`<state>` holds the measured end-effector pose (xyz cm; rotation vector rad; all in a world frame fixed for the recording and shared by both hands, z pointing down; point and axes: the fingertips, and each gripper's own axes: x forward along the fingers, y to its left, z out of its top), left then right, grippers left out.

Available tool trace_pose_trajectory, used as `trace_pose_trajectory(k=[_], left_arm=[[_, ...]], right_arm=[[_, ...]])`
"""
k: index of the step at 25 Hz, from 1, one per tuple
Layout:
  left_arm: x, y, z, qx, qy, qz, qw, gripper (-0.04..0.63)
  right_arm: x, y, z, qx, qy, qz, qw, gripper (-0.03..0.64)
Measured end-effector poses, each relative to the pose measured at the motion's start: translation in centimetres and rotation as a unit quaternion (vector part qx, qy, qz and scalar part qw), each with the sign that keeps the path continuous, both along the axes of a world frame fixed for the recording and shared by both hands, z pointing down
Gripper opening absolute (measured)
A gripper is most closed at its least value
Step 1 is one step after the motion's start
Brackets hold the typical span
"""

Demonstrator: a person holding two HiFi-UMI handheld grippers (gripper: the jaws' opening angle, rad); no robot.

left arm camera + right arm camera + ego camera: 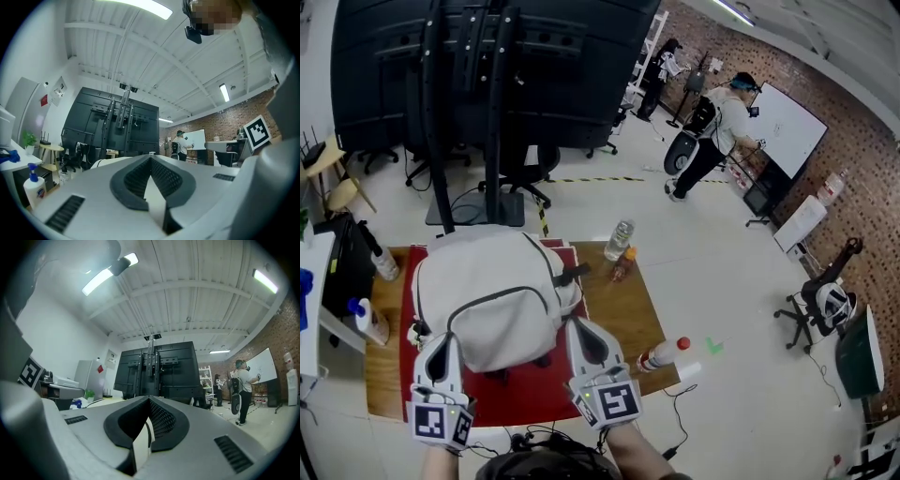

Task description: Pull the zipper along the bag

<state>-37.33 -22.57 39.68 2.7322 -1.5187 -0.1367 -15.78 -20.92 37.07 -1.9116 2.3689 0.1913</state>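
Pale grey fabric backpack (pixel 502 323) lay flat on red mat (pixel 534 392) on wooden table (pixel 628 300), dark curved zipper (pixel 497 293) facing up, likely for reach. Left gripper (pixel 442 342), right gripper (pixel 579 330) flanked near corners, both clenched empty; zipper pull ungrasped.

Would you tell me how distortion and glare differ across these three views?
Head view: evenly lit, pale grey fabric backpack sharp, room edges bowed. Left gripper view: fisheye with black corners, long ceiling lamp glaring. Right gripper view: same fisheye, ceiling tube light blown out.
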Motion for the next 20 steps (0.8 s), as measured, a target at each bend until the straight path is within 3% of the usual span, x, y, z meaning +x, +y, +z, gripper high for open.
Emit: trace_pose_trajectory(k=[11,20], left_arm=[[3.9,1.2,-1.3,0.000,-0.017,0.001,0.9999,0.032],[4.3,1.6,-0.9,-0.011,-0.023,-0.017,0.9995,0.032]], right_arm=[[0.7,-0.2,-0.1,-0.007,0.015,-0.047,0.999,0.026],[1.2,0.1,0.3,-0.015,0.015,-0.054,0.998,0.026]])
